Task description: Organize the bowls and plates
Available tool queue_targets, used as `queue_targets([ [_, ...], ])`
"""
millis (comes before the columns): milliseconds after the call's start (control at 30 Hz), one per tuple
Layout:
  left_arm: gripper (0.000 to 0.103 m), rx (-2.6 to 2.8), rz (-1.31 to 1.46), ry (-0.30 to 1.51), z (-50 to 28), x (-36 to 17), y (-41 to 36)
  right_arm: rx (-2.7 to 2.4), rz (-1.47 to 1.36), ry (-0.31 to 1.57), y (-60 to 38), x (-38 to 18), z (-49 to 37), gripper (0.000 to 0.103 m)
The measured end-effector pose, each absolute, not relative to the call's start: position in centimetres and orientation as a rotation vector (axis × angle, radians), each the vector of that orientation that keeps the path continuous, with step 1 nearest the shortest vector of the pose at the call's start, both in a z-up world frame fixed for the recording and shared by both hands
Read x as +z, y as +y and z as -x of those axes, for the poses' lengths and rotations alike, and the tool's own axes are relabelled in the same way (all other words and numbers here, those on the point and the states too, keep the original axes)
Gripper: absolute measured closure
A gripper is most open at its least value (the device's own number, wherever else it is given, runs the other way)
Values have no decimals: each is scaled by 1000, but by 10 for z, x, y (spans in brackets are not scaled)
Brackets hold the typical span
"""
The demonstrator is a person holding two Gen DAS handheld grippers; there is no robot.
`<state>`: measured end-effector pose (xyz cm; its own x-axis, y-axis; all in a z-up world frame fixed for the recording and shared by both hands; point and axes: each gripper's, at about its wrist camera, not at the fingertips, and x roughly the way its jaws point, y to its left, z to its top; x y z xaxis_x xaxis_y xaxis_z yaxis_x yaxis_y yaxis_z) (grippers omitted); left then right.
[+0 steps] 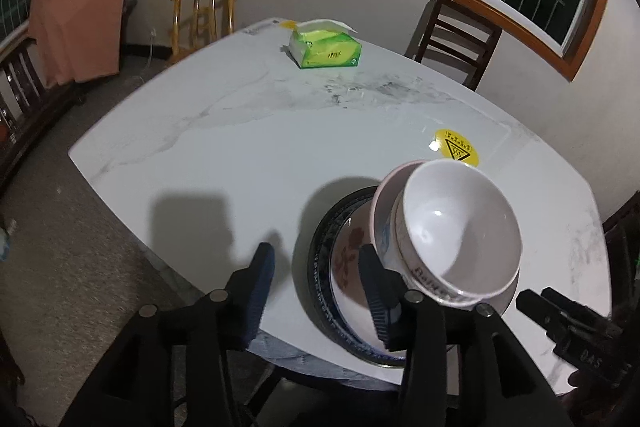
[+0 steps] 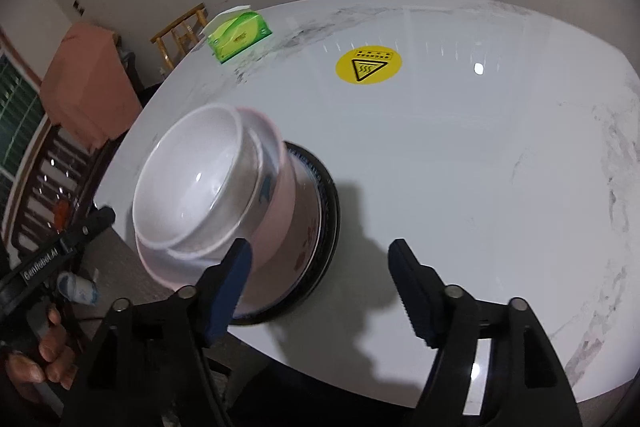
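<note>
A stack of dishes stands near the front edge of the white marble table (image 1: 240, 163). A dark-rimmed plate (image 1: 320, 247) is at the bottom, a flower-patterned plate (image 1: 348, 247) lies on it, and nested white bowls (image 1: 460, 227) sit on top. The stack also shows in the right wrist view: the dark-rimmed plate (image 2: 330, 203) under the white bowls (image 2: 196, 183). My left gripper (image 1: 316, 263) is open and empty, its right finger beside the stack. My right gripper (image 2: 320, 255) is open and empty, just right of the stack.
A green tissue box (image 1: 324, 49) lies at the table's far side. A yellow warning sticker (image 2: 368, 65) marks the table top. Wooden chairs (image 1: 456, 39) stand round the table. An orange-covered object (image 1: 76, 15) stands by the wall at left.
</note>
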<state>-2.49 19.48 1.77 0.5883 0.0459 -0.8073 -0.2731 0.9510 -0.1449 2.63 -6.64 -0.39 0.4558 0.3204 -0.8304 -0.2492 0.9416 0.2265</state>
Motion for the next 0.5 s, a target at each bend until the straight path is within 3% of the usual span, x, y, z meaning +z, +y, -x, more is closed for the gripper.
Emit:
queue_targets([
  [100,44,203,197,905,29,17,178,380,-19,1028,-56,-7,-14,22],
  [200,43,162,168,920,29,13,160,409,13,1019,-50,-11,-3,11],
  [500,43,152,140,914,31,10,145,437,60,1000,-41,-17,14,3],
])
